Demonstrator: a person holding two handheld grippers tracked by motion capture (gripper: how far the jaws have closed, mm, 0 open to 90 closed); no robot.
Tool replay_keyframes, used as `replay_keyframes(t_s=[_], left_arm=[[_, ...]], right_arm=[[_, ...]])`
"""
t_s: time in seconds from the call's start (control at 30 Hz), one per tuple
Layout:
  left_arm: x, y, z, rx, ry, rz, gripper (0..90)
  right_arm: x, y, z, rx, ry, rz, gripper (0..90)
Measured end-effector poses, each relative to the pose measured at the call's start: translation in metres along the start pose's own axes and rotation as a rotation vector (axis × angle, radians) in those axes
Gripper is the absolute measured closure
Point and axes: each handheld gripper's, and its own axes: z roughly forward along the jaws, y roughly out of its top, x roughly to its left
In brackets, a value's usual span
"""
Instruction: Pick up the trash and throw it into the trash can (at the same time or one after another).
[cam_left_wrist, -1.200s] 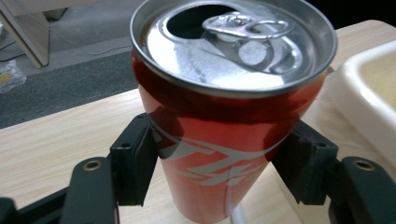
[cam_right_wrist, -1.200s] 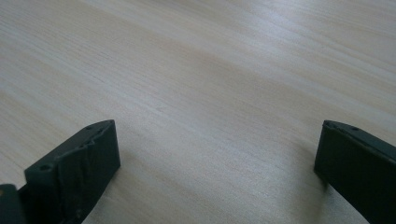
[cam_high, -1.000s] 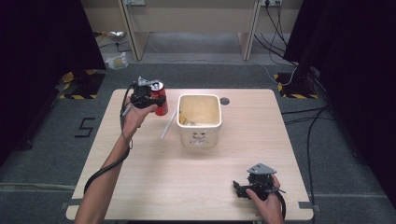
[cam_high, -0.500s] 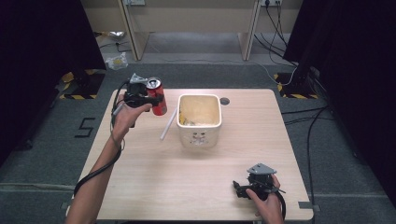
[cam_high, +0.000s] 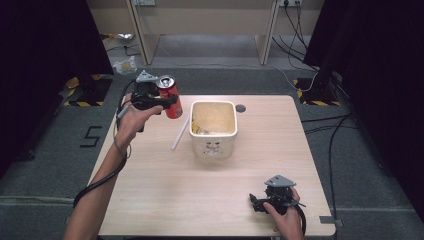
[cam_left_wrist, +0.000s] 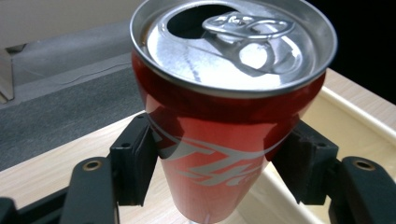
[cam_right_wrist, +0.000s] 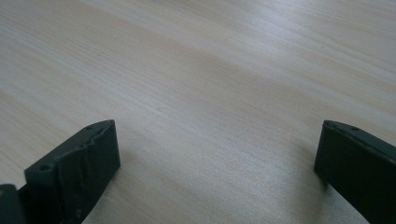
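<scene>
- The left gripper (cam_high: 167, 100) is clamped on a red drinks can (cam_high: 169, 96), one black pad pressed to each side of its body; in the left gripper view the can (cam_left_wrist: 224, 126) sits squarely between the jaws, upright or close to it.
- The can's silver top faces up; the mouth is open and the pull tab lies flat beside the hole.
- The can is held in the air over the far left part of the table (cam_high: 165, 200), clear of the wood; it is just to the left of the cream tub (cam_high: 214, 145), not touching it.
- The tub stands near the middle of the far half of the table, square with rounded corners and a small printed face on its near wall; there is some pale stuff inside, though I cannot tell what it is.
- A white straw-like stick (cam_high: 180, 133) lies on the table just left of the tub, below the raised can.
- The right gripper (cam_high: 256, 202) rests low at the near right corner of the table, held in the person's right hand; its jaws stand wide apart with bare wood between them, as the right gripper view (cam_right_wrist: 215, 163) shows.
- A small dark round spot (cam_high: 240, 108) marks the tabletop just beyond the tub's far right corner.
</scene>
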Motion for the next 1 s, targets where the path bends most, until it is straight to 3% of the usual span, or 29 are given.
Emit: replay_keyframes(t_s=[0.67, 1.0], left_arm=[[-0.032, 0.026, 0.007, -0.006, -0.041, 0.058, 34.4], [-0.055, 0.032, 0.031, 0.005, -0.082, 0.074, 34.3]], right_arm=[[0.000, 0.000, 0.000, -0.001, 0.000, -0.002, 0.3], [0.000, 0.000, 0.000, -0.001, -0.002, -0.004, 0.4]])
